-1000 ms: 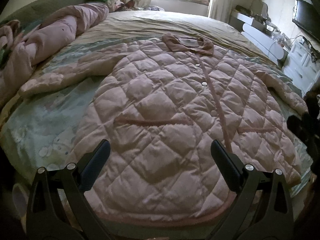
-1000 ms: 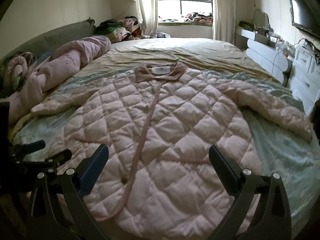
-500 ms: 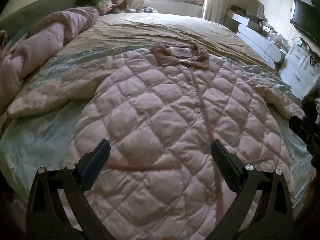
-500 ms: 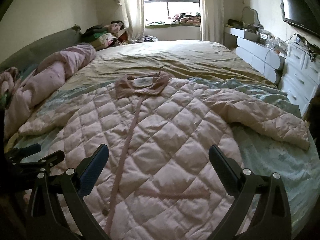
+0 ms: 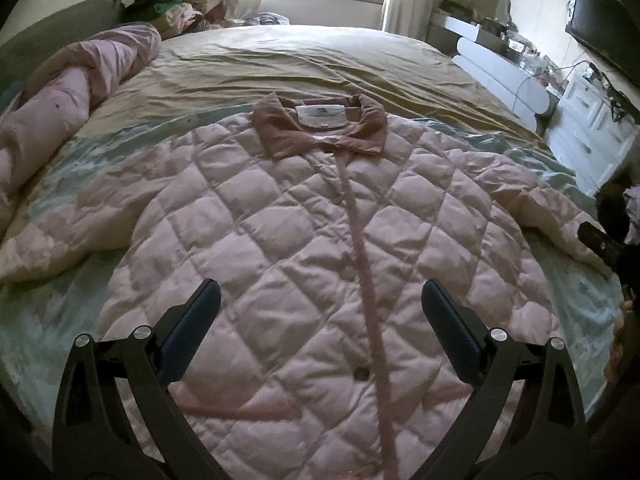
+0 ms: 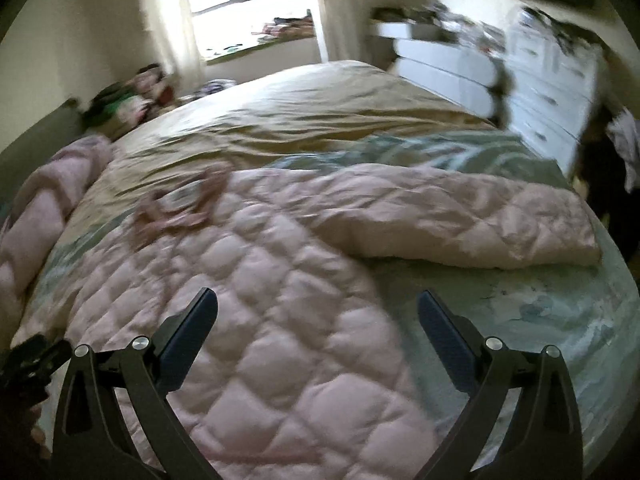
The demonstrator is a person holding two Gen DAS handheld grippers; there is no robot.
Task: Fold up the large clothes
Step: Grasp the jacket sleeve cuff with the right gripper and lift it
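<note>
Left wrist view
Jacket: a pink quilted jacket (image 5: 320, 248) is being viewed front-up, spread flat on the bed (image 5: 320, 68), filling the frame from 12 to 6 o'clock.
Collar: the darker collar (image 5: 320, 128) is lying at 12 o'clock; the placket strip (image 5: 360, 248) is running down toward 6 o'clock.
Left sleeve: the left sleeve (image 5: 60, 240) is lying out at 9 o'clock.
Left gripper: the left gripper (image 5: 320, 312) is being held above the lower front panel, jaws spread wide, nothing between them.
Bedding: a rolled pink quilt (image 5: 72, 92) is lying at 10 o'clock, apart from the jacket.

Right wrist view (blurred)
Right sleeve: the right sleeve (image 6: 460, 216) is lying out toward 2 o'clock, cuff near the bed edge.
Right gripper: the right gripper (image 6: 318, 320) is being held over the jacket's side edge, jaws spread wide, empty.

Step in hand (judged)
Aim: a sleeve is probably being approached for folding inward.
Grip advice: the cuff end should be pinched through both layers, since the padding looks thick and springy.
Fold advice: the sleeve should be laid across the chest, toward the placket, while the body is being kept flat.
Risk: the bulk may be springing back if released too early.
</note>
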